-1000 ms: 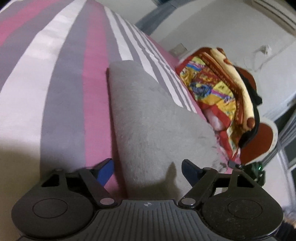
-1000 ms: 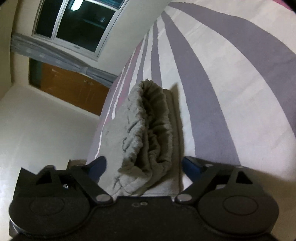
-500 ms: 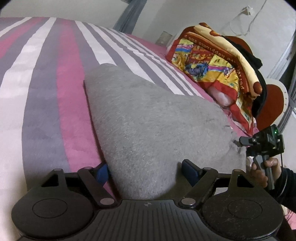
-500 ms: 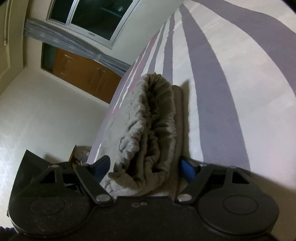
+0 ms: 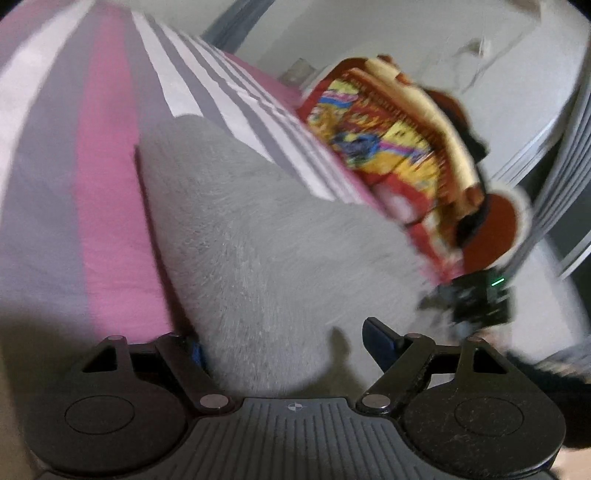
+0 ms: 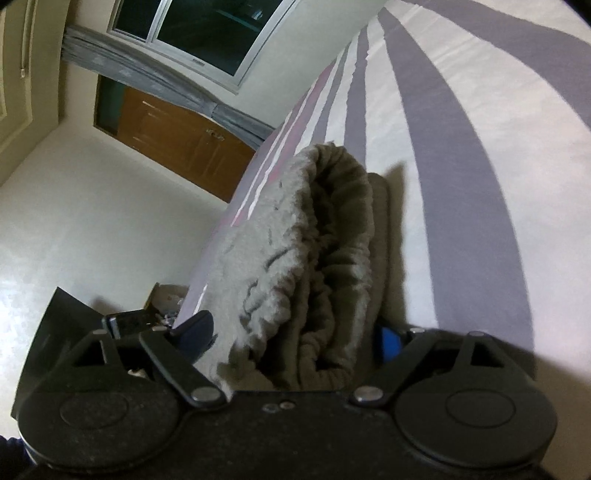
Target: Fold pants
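Grey fleece pants [image 5: 258,240] lie folded in a long bundle on the striped bed sheet [image 5: 92,147]. My left gripper [image 5: 286,343] straddles the near end of the bundle. Its left finger is half hidden behind the fabric and its right finger stands clear of it. This view is blurred by motion. At the other end, the gathered waistband of the pants [image 6: 314,240] sits between the fingers of my right gripper [image 6: 291,332]. Those jaws are opening and the cloth lies loose between them. The right gripper's black body [image 5: 480,299] shows past the bundle.
A folded red and yellow blanket [image 5: 388,140] and a red round cushion [image 5: 495,225] lie on the bed beyond the pants. In the right wrist view, a dark window [image 6: 207,33], a wooden cabinet [image 6: 177,140] and pale floor lie off the bed's edge.
My left hand's view has swung and rolled and is now blurred, with the pants still between its fingers. My right gripper's fingers have spread wider around the waistband.
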